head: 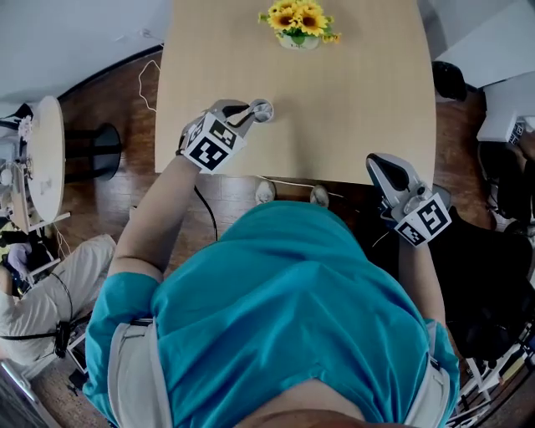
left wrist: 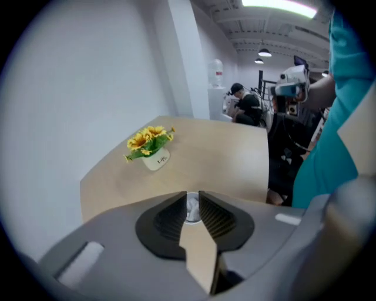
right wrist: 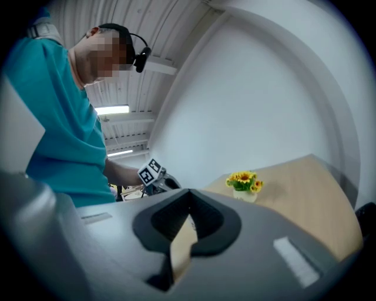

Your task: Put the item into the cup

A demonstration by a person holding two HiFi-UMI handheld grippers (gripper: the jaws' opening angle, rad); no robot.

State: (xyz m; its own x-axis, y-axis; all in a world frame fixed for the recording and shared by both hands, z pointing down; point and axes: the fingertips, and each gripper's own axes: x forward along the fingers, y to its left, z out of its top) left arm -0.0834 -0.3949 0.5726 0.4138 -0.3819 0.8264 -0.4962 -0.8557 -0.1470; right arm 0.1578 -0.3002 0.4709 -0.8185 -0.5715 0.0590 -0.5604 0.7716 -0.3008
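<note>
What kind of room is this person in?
Probably an office or lab: a bare wooden table with a pot of sunflowers, other people working nearby, and strip lights overhead.

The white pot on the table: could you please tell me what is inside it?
Yellow sunflowers with green leaves fill the white pot; the blooms cover their stems and whatever holds them.

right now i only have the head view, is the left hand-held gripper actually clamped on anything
Observer: Yes. In the left gripper view, the left hand-held gripper has its jaws closed on a small silvery object.
Operator: and the right one
Observer: The right gripper view shows the right hand-held gripper with its jaws together and nothing between them.
</note>
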